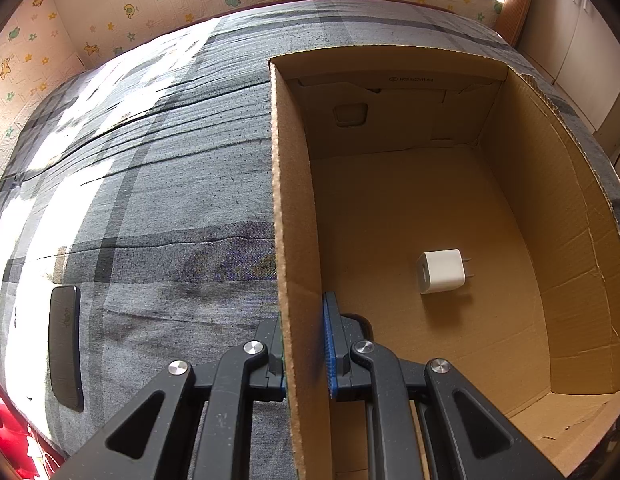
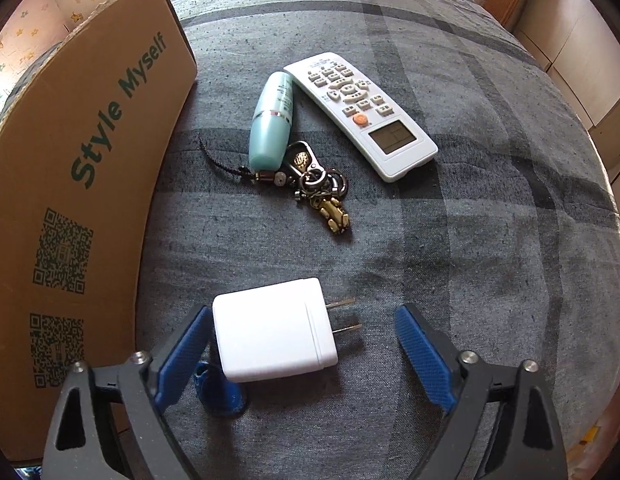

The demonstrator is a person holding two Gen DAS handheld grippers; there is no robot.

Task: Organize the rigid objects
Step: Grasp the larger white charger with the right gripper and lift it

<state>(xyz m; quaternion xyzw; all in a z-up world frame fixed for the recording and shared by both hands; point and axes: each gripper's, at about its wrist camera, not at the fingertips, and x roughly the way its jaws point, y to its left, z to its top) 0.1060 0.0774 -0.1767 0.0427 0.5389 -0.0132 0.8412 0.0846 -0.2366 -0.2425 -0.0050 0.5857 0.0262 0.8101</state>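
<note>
Left claw [image 1: 304, 354] pinching the cardboard box [image 1: 294, 216] wall, steadying it. One white charger [image 1: 442, 271] already inside. Right claw [image 2: 302, 344] spread around a second charger [image 2: 272, 338] on the bed, not yet gripping. Bottle [image 2: 272, 120], keys [image 2: 318, 184], remote [image 2: 362, 114] still waiting outside.
</note>
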